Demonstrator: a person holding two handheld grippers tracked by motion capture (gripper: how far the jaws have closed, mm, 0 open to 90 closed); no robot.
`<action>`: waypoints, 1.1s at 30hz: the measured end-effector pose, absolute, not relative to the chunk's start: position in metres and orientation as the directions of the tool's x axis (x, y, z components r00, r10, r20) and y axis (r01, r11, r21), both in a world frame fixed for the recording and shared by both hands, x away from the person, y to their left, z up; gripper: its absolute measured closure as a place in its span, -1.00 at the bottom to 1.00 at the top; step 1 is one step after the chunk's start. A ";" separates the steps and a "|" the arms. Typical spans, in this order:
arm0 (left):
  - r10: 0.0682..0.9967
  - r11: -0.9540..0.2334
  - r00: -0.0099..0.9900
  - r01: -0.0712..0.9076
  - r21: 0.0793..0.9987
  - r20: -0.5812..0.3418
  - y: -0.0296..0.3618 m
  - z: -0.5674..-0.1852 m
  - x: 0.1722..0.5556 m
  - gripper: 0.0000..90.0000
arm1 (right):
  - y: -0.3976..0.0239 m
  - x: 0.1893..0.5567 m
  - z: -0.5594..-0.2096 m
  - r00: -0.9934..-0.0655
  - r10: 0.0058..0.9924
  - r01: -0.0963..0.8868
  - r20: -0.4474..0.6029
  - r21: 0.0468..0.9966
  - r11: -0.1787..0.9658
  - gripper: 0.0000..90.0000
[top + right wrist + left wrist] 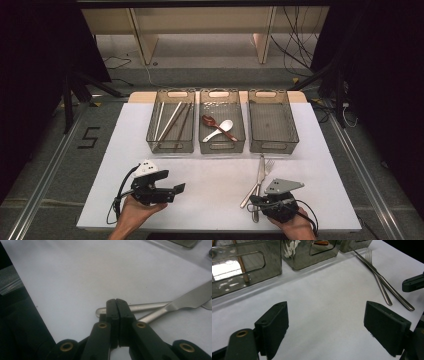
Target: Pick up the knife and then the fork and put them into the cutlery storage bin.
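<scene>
- Our right gripper [256,200] sits at the near right of the table [210,200], and its jaws are pressed flat together. In the right gripper view [117,305] they look closed on nothing, with the knife and fork handles lying right behind the tips.
- Can't really tell if the tips touch the handles; they're at least just beside them.
- The knife [259,172] and fork [265,172] lie crossed on the table just in front of the right bin [294,131], with their handles pointing back at our right hand.
- Our left gripper [179,188] is at the near left, held by the left hand [135,212]. Its jaws stand wide apart with only bare table between them in the left gripper view [325,322].
- Three bins line the far side of the table: the left bin [152,131] has chopsticks [170,122], and the middle bin [220,146] has a white spoon [220,131] and a brown spoon [209,120].
- The right bin looks empty to us.
</scene>
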State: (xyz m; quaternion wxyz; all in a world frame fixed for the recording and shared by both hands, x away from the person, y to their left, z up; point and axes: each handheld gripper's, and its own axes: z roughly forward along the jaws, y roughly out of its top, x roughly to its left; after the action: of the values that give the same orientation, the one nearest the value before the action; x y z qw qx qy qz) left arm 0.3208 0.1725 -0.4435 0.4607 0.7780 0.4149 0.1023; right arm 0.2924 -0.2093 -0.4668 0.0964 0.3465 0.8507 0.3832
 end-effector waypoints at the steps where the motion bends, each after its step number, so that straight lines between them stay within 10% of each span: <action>1: 0.739 -0.231 0.636 0.551 0.802 -0.224 0.173 -0.444 0.321 -0.57 | -0.209 0.293 -0.467 -0.742 0.663 0.518 0.101 0.715 0.470 1.00; 33: 0.745 -0.239 0.634 0.543 0.805 -0.207 0.176 -0.448 0.319 -0.58 | -0.207 0.293 -0.475 -0.740 0.670 0.563 0.060 0.602 0.567 1.00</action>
State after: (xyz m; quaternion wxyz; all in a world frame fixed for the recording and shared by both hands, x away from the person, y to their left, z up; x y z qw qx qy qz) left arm 0.3194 0.1757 -0.4479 0.4584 0.7792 0.4130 0.1103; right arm 0.2930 -0.2072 -0.4750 0.0876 0.3501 0.8807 0.3068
